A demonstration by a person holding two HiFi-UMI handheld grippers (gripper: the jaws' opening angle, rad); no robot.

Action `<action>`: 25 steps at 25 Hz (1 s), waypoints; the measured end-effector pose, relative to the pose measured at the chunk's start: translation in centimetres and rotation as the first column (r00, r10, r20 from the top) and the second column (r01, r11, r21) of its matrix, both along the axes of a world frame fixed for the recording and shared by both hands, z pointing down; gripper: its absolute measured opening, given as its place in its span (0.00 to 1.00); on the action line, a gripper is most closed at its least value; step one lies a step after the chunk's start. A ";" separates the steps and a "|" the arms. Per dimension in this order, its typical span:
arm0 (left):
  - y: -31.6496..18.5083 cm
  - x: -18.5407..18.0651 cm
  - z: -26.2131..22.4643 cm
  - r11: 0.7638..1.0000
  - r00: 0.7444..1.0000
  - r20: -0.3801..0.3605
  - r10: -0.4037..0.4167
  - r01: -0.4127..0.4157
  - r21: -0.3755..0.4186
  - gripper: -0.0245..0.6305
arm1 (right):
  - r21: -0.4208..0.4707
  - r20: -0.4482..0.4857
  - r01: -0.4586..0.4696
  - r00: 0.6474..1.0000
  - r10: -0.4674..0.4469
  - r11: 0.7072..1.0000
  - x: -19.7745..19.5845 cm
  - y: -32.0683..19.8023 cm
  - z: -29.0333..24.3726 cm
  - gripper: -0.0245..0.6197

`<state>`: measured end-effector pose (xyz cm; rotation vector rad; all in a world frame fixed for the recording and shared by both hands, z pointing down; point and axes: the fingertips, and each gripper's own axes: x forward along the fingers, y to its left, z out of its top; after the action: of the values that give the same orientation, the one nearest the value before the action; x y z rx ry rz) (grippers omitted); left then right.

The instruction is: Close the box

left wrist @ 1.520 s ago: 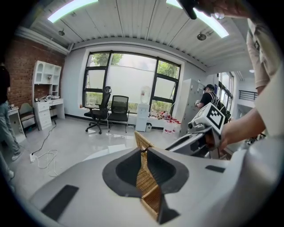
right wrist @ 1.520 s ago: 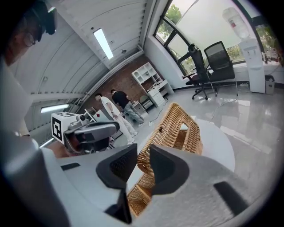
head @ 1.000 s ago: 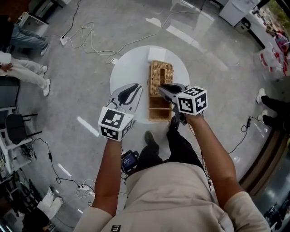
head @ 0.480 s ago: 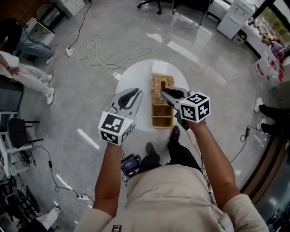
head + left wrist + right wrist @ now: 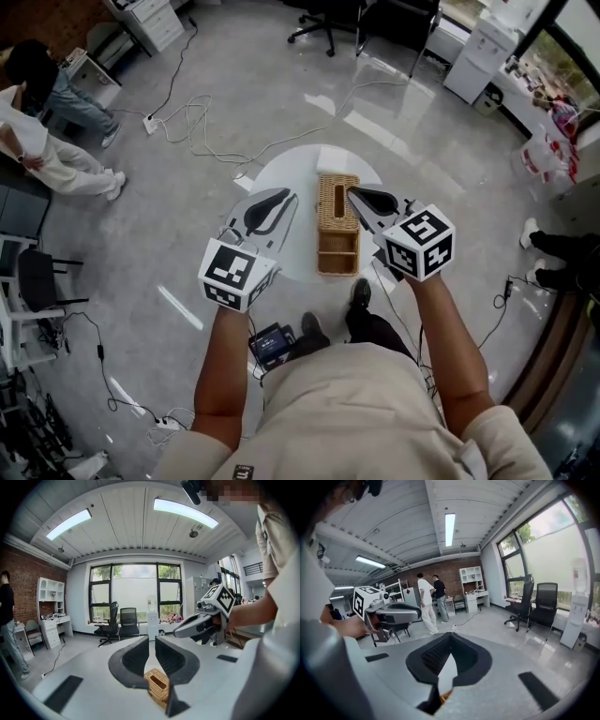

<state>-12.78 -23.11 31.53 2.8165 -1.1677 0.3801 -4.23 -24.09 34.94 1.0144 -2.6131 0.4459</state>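
A rectangular wicker box lies on the round white table. Its far half shows a woven top with a dark slot, and its near half shows an open inside. The box also appears between the jaws in the left gripper view, and a sliver of it in the right gripper view. My right gripper hovers at the box's right edge, shut with nothing in it. To the left of the box, my left gripper hangs with a narrow gap between its jaws, empty.
Cables trail over the grey floor beyond the table. Office chairs stand at the back, and a person is at the far left. A small device lies on the floor by my feet.
The right gripper's jaws have come together and it has shifted from over the box to its right edge. The table and box look smaller and lower in view. The left gripper has held its place.
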 end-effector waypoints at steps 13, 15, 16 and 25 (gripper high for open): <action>4.9 -1.0 -9.5 0.986 0.999 -0.039 0.034 -0.027 0.163 0.10 | 0.305 -0.159 0.042 0.987 0.008 0.951 -0.7 6.4 -13.3 0.02; 6.2 -1.1 -10.3 0.984 0.997 -0.047 0.056 -0.047 0.174 0.10 | 0.324 -0.174 0.059 0.985 -0.002 0.944 -1.3 7.6 -14.3 0.02; 6.7 -1.1 -10.8 0.983 0.997 -0.050 0.063 -0.054 0.176 0.10 | 0.333 -0.176 0.061 0.984 -0.002 0.941 -1.4 8.0 -14.8 0.02; 9.8 -0.9 -13.5 0.972 0.995 -0.051 0.089 -0.075 0.223 0.10 | 0.354 -0.174 0.044 0.985 0.020 0.934 -1.2 11.0 -17.2 0.02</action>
<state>-13.70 -13.31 18.03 3.0492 -1.1508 0.1772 -5.47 -13.10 17.73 1.0871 -2.5891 -0.1268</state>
